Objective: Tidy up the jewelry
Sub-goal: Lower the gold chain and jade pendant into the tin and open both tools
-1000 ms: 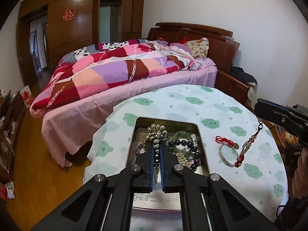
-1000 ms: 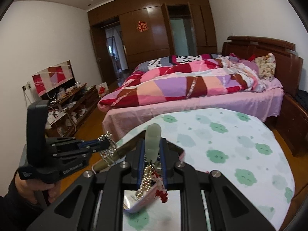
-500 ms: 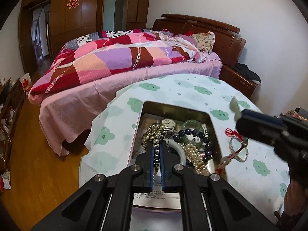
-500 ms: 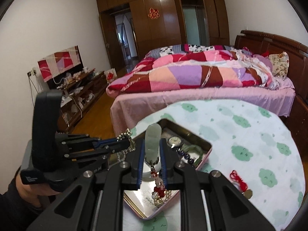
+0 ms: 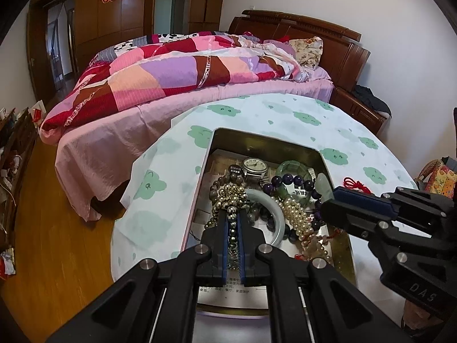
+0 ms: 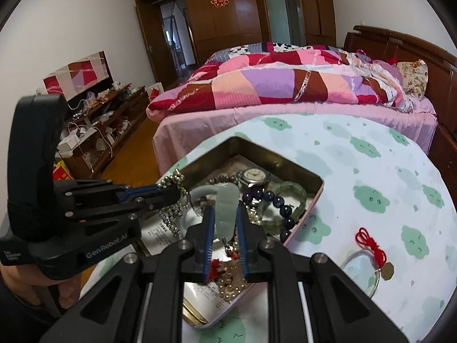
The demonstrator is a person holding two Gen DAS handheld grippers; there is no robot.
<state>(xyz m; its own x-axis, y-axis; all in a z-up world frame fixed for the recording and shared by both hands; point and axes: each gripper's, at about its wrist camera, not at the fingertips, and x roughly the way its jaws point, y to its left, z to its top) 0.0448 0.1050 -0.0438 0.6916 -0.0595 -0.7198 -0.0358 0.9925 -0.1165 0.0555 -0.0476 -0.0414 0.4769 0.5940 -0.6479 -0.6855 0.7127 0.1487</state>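
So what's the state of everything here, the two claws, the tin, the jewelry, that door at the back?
Left gripper: shut on the metal bead chain.
Right gripper: shut on the jade pendant, its beaded string hanging into the tin.
Tin: open, no lid on it, partly filled.
Wristwatch: lying in the tin, face up.
Clear bangle with red cord: out on the tablecloth, beside the tin.
Doorway: open.

patchwork quilt (image 5: pixel 177 65) on bed (image 6: pixel 285 114), wooden wardrobe (image 6: pixel 237 8), cluttered shelf unit (image 6: pixel 100 120)
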